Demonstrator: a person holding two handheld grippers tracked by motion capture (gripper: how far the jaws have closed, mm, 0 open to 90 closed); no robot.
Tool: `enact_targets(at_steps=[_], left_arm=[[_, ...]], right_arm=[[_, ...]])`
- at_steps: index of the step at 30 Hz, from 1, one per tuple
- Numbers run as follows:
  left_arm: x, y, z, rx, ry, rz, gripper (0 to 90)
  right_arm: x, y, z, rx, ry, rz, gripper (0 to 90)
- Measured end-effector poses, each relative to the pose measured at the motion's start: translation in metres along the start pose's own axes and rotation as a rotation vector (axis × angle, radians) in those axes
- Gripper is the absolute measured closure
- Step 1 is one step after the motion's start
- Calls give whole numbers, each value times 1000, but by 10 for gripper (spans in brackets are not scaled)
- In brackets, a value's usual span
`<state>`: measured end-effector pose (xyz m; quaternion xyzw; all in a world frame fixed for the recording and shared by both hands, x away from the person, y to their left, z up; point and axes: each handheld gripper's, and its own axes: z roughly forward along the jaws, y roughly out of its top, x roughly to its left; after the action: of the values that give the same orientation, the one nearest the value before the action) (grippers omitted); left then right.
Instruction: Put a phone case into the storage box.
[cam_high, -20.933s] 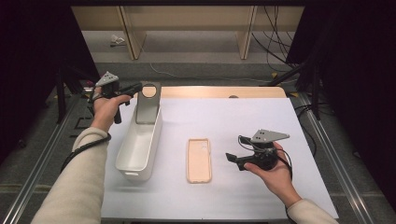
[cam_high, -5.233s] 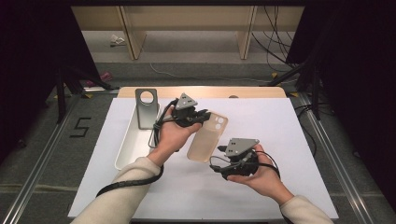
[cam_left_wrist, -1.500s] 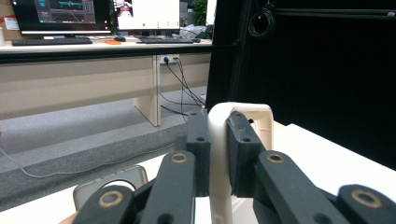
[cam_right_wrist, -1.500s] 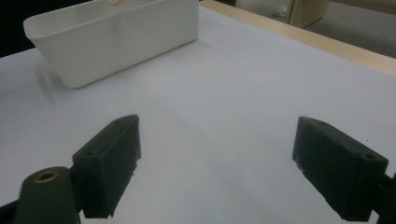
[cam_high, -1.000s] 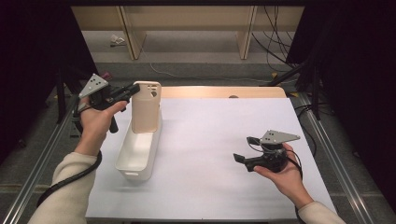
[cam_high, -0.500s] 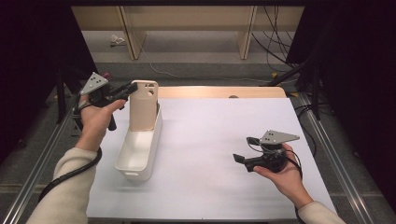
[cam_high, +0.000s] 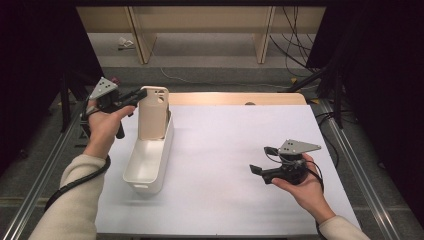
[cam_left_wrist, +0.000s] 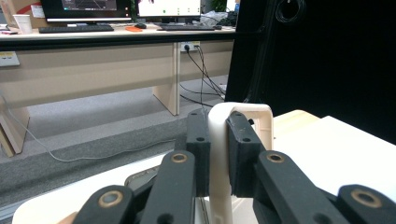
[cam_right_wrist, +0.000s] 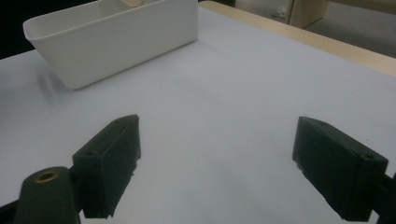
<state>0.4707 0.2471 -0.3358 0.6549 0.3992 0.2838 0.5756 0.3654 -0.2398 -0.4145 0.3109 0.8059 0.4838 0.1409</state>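
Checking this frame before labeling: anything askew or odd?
Nothing damaged or spilled. The beige phone case stands upright at the far end of the white bin, pinched by the left claw, not lying flat. The right claw is open over bare table.

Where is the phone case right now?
In the high view the beige phone case stands upright at the far end of the white bin, on the table's left side, pinched at its top edge by the left gripper.

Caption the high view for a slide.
Left tongs hold a beige phone case upright in the white bin.
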Motion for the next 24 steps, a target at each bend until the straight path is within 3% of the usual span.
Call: enact_targets(at_steps=[24], left_arm=[[10,-9,11,-1,14,-9,809]], right_arm=[[0,0,0,-1,3,1,162]])
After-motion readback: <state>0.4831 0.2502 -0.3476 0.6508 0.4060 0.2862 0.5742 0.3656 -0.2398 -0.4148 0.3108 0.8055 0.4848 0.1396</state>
